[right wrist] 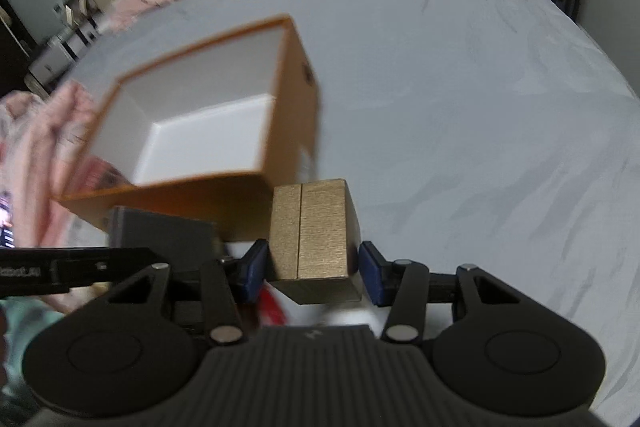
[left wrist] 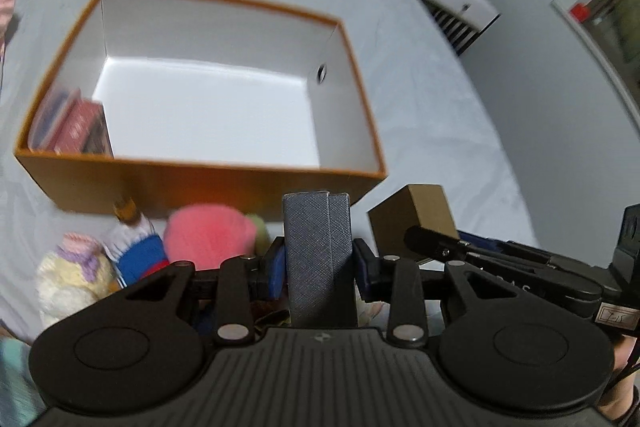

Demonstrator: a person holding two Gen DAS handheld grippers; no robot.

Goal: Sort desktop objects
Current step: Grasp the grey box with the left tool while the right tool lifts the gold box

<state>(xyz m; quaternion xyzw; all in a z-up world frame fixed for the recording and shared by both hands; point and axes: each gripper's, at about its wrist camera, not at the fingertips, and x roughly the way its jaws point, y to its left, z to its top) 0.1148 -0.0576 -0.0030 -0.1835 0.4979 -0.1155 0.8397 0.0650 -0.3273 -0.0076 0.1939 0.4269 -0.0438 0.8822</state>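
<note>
With both grippers loaded, the relation that matters is that the open orange cardboard box with a white lining [left wrist: 224, 99] lies ahead of and below both sets of fingers, so each held item looks set to go forward and down past its near wall. Left gripper [left wrist: 319, 261] pinches a flat grey textured case [left wrist: 318, 259] between its blue pads [left wrist: 276, 269]; case stands upright, long axis running up out of the grip, narrow edge facing the camera. Right gripper [right wrist: 312, 269] clamps a gold brushed-finish cube-like box [right wrist: 310, 231], seam running vertically on its front face, pads touching its 2 side faces as far as the blur allows. In the left wrist view the orange box sits directly ahead, its near wall just beyond the grey case, so my read is the left hand is better lined up. In the right wrist view the box lies ahead and to the left. Inside, a few red packets [left wrist: 80, 127] lean in the near-left corner; the remaining floor is bare. Soft toys, including a pink plush ball [left wrist: 208, 231], lie on the grey bedsheet [left wrist: 420, 75] just in front of the near wall, under the left gripper.
</note>
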